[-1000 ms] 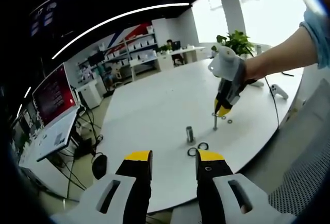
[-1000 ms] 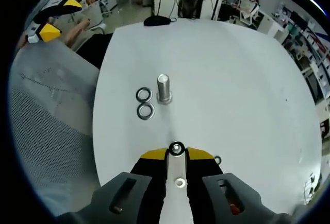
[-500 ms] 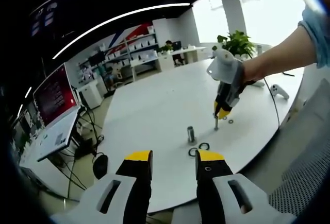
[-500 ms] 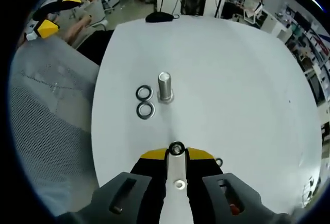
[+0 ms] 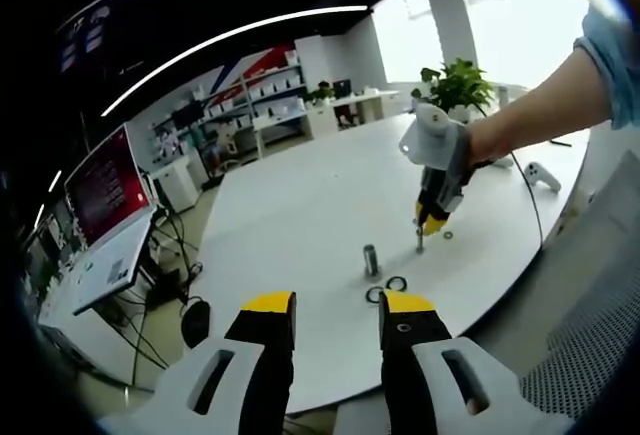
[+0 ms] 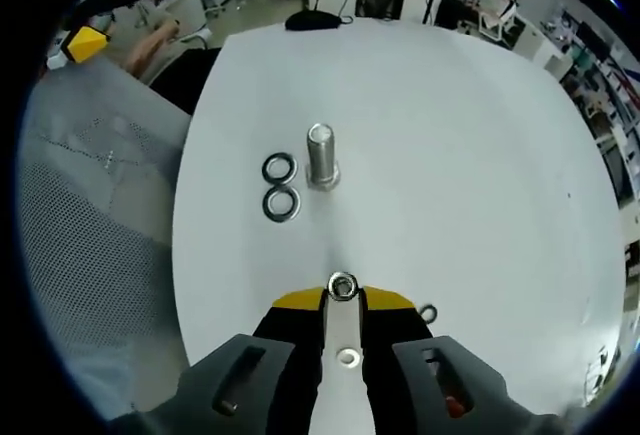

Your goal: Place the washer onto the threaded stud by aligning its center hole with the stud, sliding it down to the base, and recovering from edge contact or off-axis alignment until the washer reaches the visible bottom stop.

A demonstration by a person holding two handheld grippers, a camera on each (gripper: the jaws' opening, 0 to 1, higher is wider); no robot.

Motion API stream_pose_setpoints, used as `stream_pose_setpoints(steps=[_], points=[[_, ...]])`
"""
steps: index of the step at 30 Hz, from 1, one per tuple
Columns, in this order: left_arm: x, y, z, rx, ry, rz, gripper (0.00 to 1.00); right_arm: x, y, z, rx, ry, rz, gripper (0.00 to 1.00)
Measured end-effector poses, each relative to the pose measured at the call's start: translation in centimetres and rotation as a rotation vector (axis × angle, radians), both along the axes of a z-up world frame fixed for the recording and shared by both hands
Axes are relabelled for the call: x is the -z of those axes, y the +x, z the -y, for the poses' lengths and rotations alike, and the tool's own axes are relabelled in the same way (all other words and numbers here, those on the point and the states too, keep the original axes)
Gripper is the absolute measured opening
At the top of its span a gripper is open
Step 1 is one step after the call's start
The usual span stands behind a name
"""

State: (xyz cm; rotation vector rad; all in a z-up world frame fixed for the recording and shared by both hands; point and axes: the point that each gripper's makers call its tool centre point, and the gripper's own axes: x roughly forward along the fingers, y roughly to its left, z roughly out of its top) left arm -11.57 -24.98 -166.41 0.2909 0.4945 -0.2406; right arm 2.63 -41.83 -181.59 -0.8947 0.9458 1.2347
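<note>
**Washer on the stud top, between the closed jaws**

The washer [image 6: 342, 286] sits at the tips of the right hand-held gripper [image 6: 342, 300], whose jaws are closed around the thin threaded stud [image 5: 419, 240]. Ahead of this gripper, a thick bolt [image 6: 320, 156] stands upright on the white counter [image 6: 450, 155], two spare rings [image 6: 280, 186] just left of it. The left hand-held gripper [image 5: 326, 313] hangs near the counter edge, jaws apart, holding nothing.

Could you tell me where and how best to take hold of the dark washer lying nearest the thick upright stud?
Grip the dark washer across its rim, probably from above with a jaw on each side of the ring. It lies flat on the white table, so only its thin edge offers purchase. Come from the side away from the thick stud, and keep clear of the second washer touching it.
</note>
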Motion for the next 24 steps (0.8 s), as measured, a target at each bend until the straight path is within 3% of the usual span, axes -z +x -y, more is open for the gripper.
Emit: stream_pose_setpoints(steps=[2,7,24], points=[[0.0,0.0,0.0,0.001,0.002,-0.001,0.31,0.4,-0.1,0.1,-0.013,-0.010,-0.003,0.09],[0.0,0.0,0.0,0.000,0.002,-0.003,0.31,1.2,-0.3,0.4,0.004,-0.030,-0.022,0.09],[0.2,0.0,-0.1,-0.003,0.005,-0.011,0.31,1.6,0.0,2.0,0.017,-0.046,-0.027,0.09]])
